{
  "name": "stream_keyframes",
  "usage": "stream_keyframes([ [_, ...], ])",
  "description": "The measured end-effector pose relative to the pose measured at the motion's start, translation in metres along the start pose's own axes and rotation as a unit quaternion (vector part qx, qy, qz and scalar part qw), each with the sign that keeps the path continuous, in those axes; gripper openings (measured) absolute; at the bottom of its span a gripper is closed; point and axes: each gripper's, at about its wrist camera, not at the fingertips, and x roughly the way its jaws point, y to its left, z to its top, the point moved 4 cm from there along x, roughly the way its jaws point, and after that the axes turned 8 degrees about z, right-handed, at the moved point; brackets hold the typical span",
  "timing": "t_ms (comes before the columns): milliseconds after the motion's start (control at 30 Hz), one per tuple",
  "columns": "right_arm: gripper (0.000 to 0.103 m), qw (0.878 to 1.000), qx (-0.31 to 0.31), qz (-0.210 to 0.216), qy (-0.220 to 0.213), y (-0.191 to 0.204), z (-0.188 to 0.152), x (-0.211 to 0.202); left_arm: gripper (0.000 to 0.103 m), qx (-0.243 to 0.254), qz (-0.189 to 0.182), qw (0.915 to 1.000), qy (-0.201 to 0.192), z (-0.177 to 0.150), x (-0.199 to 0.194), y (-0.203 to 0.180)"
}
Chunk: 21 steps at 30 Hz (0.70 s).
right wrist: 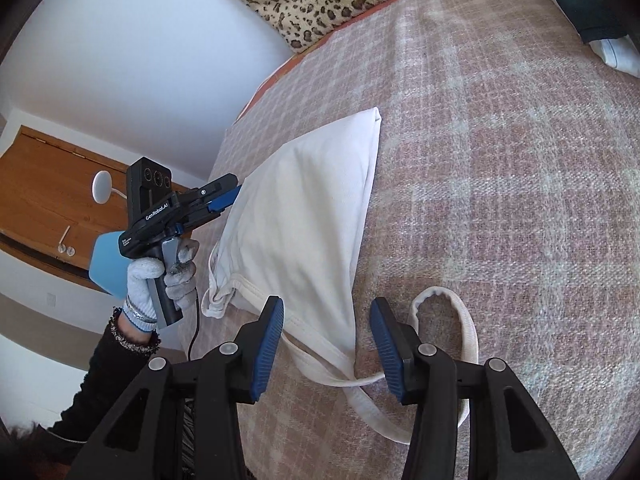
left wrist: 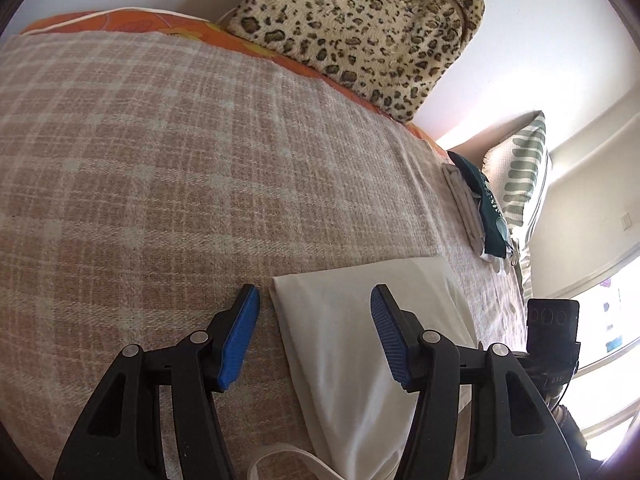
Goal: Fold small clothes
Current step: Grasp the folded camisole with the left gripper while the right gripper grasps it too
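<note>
Lying on the plaid blanket [left wrist: 160,160] is a white top [left wrist: 344,340], partly folded into a long wedge, its thin straps [right wrist: 448,344] looping loose at the near end. Over it the left gripper [left wrist: 315,330] hovers with its blue fingers [left wrist: 236,344] spread wide, one above bare blanket, the other above the cloth, nothing between them. From the right wrist view that same gripper [right wrist: 224,202] is at the top's far left edge, held by a gloved hand [right wrist: 160,284]; whether it touches the cloth there I cannot tell. The right gripper [right wrist: 326,346] is spread too, straddling the narrow end where the straps meet the body, gripping nothing. Against the wall sits a leopard cushion [left wrist: 360,28] on an orange sheet [left wrist: 140,20]. Further along the bed a stack of clothes [left wrist: 476,208] lies beside a striped pillow [left wrist: 520,168].
</note>
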Motion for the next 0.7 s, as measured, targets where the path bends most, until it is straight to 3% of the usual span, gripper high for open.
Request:
stream_keyframes([
  [167,0.048,1.0,0.007,0.02,0.0,0.001,0.0,0.009,0.054,0.007,-0.01,0.9999,-0.008,0.0,0.004,-0.006],
  [233,0.044,1.0,0.004,0.016,0.001,0.006,0.0,0.013,0.04,0.01,-0.013,0.9999,0.002,-0.001,0.008,-0.008],
  [267,0.038,1.0,0.002,0.012,0.0,0.006,-0.001,0.014,0.025,0.008,-0.01,0.9999,0.005,-0.001,0.011,-0.008],
  [300,0.038,1.0,0.0,0.01,-0.001,0.008,-0.001,0.016,0.016,0.007,-0.007,0.9999,0.006,-0.001,0.013,-0.008],
  [367,0.029,1.0,-0.008,-0.003,-0.003,0.012,0.001,0.019,0.007,0.012,-0.004,0.9999,0.006,-0.002,0.016,-0.01],
  [533,0.01,0.998,-0.045,-0.05,-0.012,0.029,-0.001,0.021,0.006,0.039,0.019,0.9987,-0.026,-0.003,0.005,-0.022],
  [700,0.007,0.992,-0.097,-0.077,-0.02,0.055,-0.004,0.015,0.006,0.079,0.027,0.9947,-0.061,0.002,-0.018,-0.047],
])
